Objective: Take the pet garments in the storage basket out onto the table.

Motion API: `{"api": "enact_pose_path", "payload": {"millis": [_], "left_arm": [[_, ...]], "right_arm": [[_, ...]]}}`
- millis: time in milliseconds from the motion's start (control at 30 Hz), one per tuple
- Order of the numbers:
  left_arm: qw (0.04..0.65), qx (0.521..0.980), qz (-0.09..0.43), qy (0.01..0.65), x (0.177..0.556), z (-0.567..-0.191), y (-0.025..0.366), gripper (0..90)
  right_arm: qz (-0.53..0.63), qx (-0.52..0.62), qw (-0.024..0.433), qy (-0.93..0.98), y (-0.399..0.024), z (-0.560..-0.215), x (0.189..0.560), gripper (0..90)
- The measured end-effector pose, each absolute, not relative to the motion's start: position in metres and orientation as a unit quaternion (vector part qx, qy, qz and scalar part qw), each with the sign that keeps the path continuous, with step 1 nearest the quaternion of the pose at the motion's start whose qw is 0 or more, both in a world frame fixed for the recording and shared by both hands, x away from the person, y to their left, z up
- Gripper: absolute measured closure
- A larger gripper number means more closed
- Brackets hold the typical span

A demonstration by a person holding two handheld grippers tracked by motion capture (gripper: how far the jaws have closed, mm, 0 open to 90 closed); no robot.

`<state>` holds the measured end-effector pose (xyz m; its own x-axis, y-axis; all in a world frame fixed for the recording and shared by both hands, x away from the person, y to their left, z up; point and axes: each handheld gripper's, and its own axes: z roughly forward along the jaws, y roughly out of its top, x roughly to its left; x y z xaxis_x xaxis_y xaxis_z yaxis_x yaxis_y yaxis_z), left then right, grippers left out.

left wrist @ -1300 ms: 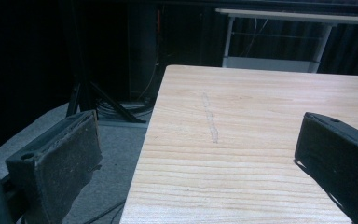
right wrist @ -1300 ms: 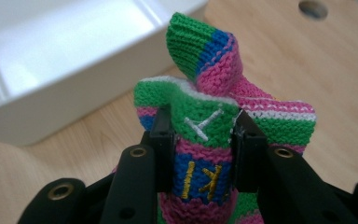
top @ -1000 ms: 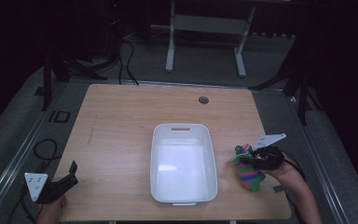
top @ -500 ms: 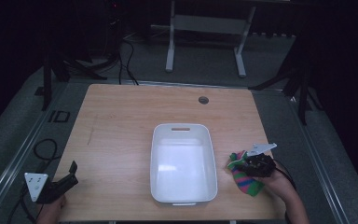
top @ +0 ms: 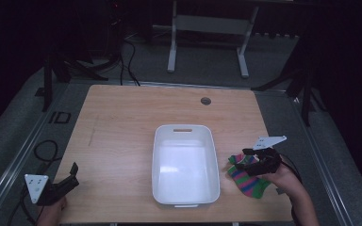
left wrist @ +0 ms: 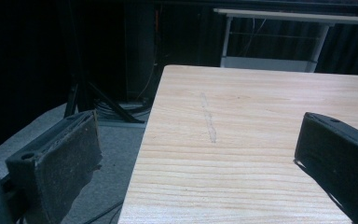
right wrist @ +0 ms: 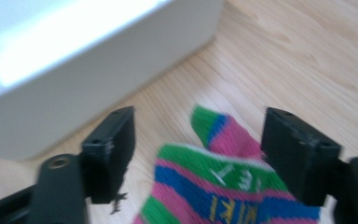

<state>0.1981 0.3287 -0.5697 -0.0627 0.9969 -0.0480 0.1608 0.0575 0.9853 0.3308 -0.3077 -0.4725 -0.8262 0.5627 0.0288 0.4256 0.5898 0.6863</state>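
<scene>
At the table's (top: 122,122) near-left corner the left gripper (top: 70,176) rests low in the person's hand, its jaws spread wide and holding nothing. In the left gripper view (left wrist: 200,154) those jaws frame bare wood and the table's left edge, with the grey floor beyond it.

In the middle stands a white bin (top: 185,136), long side running away from the person, its inside bare.

Just right of the bin lies a striped sock (top: 247,181) in pink, green and blue, flat on the wood and close to the bin's wall. The right gripper (top: 245,157) sits over the sock's near-bin end. In the right gripper view (right wrist: 198,144) its jaws stand apart on either side of the sock (right wrist: 223,177), released, with the bin's white wall (right wrist: 98,70) just beyond.
</scene>
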Motion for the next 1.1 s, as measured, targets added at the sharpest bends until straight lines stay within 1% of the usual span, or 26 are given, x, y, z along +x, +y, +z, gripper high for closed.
{"api": "enact_pose_path", "payload": {"millis": [67, 100, 200, 400, 433, 500, 600, 833, 900, 933, 1000, 1100], "left_arm": [[0.457, 0.510, 0.459, 0.567, 0.198, -0.570, 0.329, 0.9], [0.457, 0.510, 0.458, 0.566, 0.198, -0.570, 0.329, 0.9], [0.457, 0.511, 0.458, 0.566, 0.198, -0.570, 0.329, 0.9], [0.456, 0.511, 0.459, 0.566, 0.198, -0.570, 0.329, 0.9], [0.456, 0.511, 0.459, 0.566, 0.198, -0.570, 0.329, 0.9], [0.457, 0.510, 0.459, 0.566, 0.198, -0.570, 0.328, 0.9], [0.456, 0.511, 0.459, 0.566, 0.198, -0.570, 0.328, 0.9], [0.456, 0.511, 0.460, 0.565, 0.198, -0.570, 0.328, 0.9], [0.457, 0.511, 0.460, 0.565, 0.198, -0.570, 0.328, 0.9], [0.457, 0.511, 0.460, 0.565, 0.198, -0.570, 0.328, 1.0], [0.457, 0.511, 0.460, 0.564, 0.198, -0.570, 0.328, 0.9], [0.456, 0.513, 0.459, 0.564, 0.198, -0.570, 0.328, 1.0]], "right_arm": [[0.357, 0.272, 0.101, 0.888, -0.308, -0.470, 0.332, 12.8], [0.362, 0.276, 0.104, 0.884, -0.309, -0.470, 0.333, 14.1], [0.374, 0.299, 0.119, 0.870, -0.316, -0.476, 0.337, 11.8], [0.412, 0.365, 0.178, 0.816, -0.340, -0.493, 0.334, 11.8], [0.412, 0.365, 0.178, 0.816, -0.340, -0.493, 0.334, 11.8], [0.426, 0.395, 0.208, 0.787, -0.353, -0.502, 0.328, 11.8], [0.436, 0.421, 0.229, 0.762, -0.365, -0.511, 0.323, 11.8], [0.428, 0.465, 0.279, 0.723, -0.380, -0.527, 0.312, 11.9], [0.426, 0.471, 0.283, 0.719, -0.381, -0.528, 0.311, 11.9], [0.418, 0.490, 0.302, 0.703, -0.385, -0.531, 0.307, 12.0], [0.411, 0.506, 0.317, 0.689, -0.388, -0.535, 0.303, 12.0], [0.412, 0.522, 0.327, 0.671, -0.393, -0.540, 0.297, 12.2]]}}
